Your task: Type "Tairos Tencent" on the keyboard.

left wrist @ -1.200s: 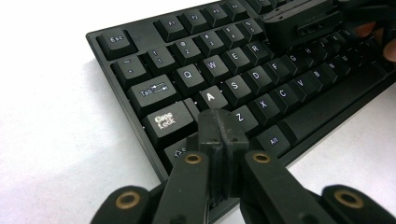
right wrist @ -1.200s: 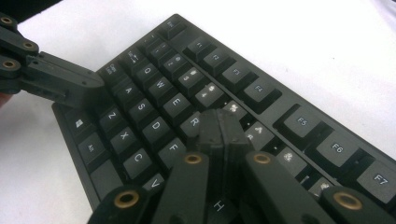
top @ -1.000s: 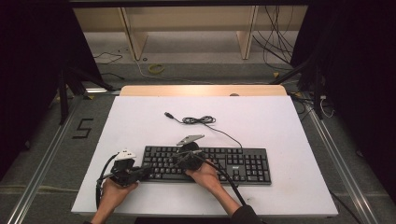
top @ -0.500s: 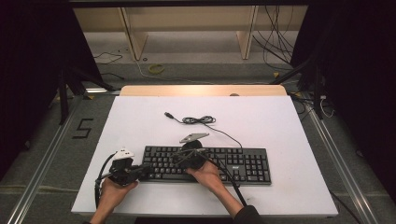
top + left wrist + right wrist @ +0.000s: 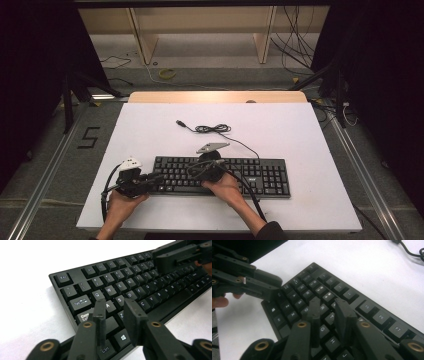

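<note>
A black keyboard [image 5: 250, 172] lies flat near the front of the white table [image 5: 300, 130]. My left gripper [image 5: 155, 178] reaches over its left end. Its jaws [image 5: 115, 303] hover above the A, S and Z keys, a small gap apart and with nothing between them. My right gripper [image 5: 194, 170] sits over the keyboard's left-middle. Its jaws [image 5: 328, 303] stand slightly apart above the F, T and G keys, also empty. Both pairs of jaws have just been opening. The two grippers point toward each other, the left gripper [image 5: 249, 280] at the Tab-side edge.
The keyboard's black cable [image 5: 212, 129] lies coiled on the table behind it, with the USB plug [image 5: 180, 123] loose to the left. A wooden shelf [image 5: 215, 96] runs along the table's far edge. Cables trail from both grippers toward the front edge.
The right gripper has edged slightly to the right over the keys. The left hand has stayed where it was.
</note>
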The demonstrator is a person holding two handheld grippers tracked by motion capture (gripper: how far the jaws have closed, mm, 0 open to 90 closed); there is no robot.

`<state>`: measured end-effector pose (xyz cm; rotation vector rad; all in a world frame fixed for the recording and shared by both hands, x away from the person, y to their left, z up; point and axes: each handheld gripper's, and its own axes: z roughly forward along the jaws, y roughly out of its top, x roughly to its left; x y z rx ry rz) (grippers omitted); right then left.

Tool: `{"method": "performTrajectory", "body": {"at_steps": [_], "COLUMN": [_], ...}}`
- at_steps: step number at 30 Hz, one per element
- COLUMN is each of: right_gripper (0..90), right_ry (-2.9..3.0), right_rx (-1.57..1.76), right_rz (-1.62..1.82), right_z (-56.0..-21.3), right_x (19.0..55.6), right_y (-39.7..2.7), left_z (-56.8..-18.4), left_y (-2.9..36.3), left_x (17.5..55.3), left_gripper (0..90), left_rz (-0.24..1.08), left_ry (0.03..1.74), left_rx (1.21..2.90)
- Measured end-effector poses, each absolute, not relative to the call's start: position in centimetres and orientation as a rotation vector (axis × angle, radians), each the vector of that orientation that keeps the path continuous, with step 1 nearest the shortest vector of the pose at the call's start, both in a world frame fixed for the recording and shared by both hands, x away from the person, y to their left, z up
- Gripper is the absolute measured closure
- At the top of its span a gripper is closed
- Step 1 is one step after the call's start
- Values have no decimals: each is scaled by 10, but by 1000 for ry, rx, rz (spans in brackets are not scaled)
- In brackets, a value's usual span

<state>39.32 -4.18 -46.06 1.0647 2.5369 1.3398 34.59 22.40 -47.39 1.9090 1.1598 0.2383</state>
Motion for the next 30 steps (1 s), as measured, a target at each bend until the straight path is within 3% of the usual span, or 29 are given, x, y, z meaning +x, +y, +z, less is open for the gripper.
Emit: {"method": "performTrajectory", "body": {"at_steps": [11,19,30], "right_gripper": [652,574,497], "right_ry": [2533,2532,2523], "right_rx": [1047,1050,1057], "right_rz": [1375,1385,1405], "right_z": [-456,-455,-455], "right_x": [385,379,370], "right_y": [-53,-60,-74], "left_z": [-472,-470,-467], "left_y": [221,217,214], "left_x": [348,350,356], "left_gripper": [497,407,393], "left_rz": [217,210,235], "left_ry": [1165,1142,1144], "left_rx": [1865,1852,1837]}}
